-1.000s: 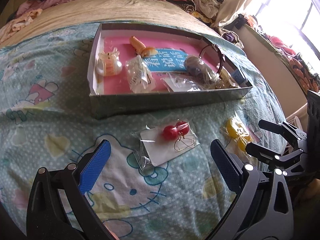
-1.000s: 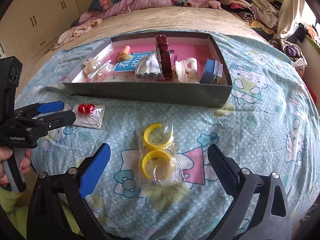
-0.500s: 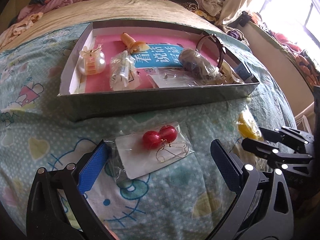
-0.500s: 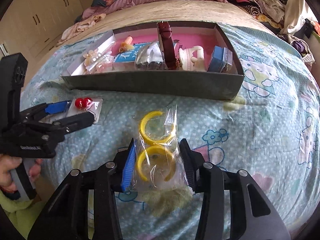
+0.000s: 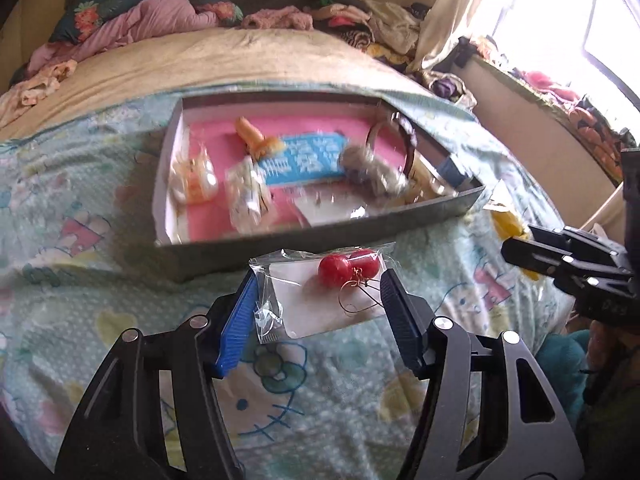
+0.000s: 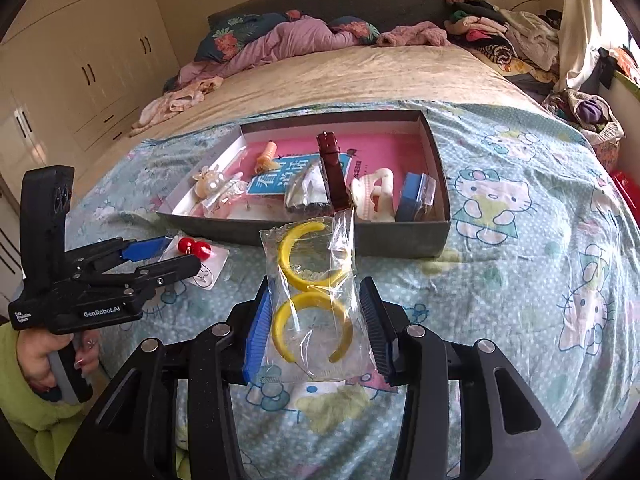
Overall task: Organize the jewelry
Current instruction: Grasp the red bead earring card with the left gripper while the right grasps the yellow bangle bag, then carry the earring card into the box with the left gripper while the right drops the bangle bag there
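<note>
- A pale-green cotton bedsheet printed with cartoon cats covers the near half of the bed.
- Beyond it, a beige velvety bedspread runs to the dark grey upholstered headboard.
- A crumpled pink quilt lies against a dark floral pillow.
- A heap of mixed clothes is piled in the far right corner.
- Cream wardrobe doors with dark handles line the left wall.
- A cream curtain hangs beside a bright window.

Colours I see from the tongs

Red earrings, yellow bangles, blue pads, pink-lined grey box ahead, cartoon-cat aqua sheet.
</note>
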A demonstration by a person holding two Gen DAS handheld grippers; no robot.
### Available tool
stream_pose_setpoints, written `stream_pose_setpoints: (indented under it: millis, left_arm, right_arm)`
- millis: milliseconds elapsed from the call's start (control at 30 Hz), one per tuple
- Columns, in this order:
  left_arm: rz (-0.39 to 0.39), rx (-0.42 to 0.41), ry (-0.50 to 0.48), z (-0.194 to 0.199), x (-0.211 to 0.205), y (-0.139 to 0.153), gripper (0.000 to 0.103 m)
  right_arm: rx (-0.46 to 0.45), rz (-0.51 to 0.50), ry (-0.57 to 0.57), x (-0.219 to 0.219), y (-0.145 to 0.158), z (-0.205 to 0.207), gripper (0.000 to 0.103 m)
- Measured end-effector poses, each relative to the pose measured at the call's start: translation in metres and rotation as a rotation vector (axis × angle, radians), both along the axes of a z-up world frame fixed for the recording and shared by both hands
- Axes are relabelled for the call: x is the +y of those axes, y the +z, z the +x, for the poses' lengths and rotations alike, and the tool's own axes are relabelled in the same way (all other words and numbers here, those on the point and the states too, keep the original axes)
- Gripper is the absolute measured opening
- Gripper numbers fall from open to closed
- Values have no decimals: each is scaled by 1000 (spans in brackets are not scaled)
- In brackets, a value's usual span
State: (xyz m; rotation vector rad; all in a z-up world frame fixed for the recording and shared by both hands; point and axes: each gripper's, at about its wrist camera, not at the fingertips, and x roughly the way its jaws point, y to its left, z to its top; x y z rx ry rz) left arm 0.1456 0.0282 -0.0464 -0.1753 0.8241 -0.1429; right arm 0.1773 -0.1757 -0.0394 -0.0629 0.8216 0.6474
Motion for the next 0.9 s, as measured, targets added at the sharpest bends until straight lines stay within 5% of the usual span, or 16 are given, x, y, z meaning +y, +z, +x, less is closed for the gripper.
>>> stream_pose_setpoints:
  millis: [367, 900]
  left_arm:
    - [13, -108, 53, 19, 23, 43, 52]
    - [22, -128, 92, 54, 46, 48, 52]
  right_arm:
    - [-52, 19, 30, 23, 23, 9, 42]
    - [-93, 27, 73, 62, 39, 36, 42]
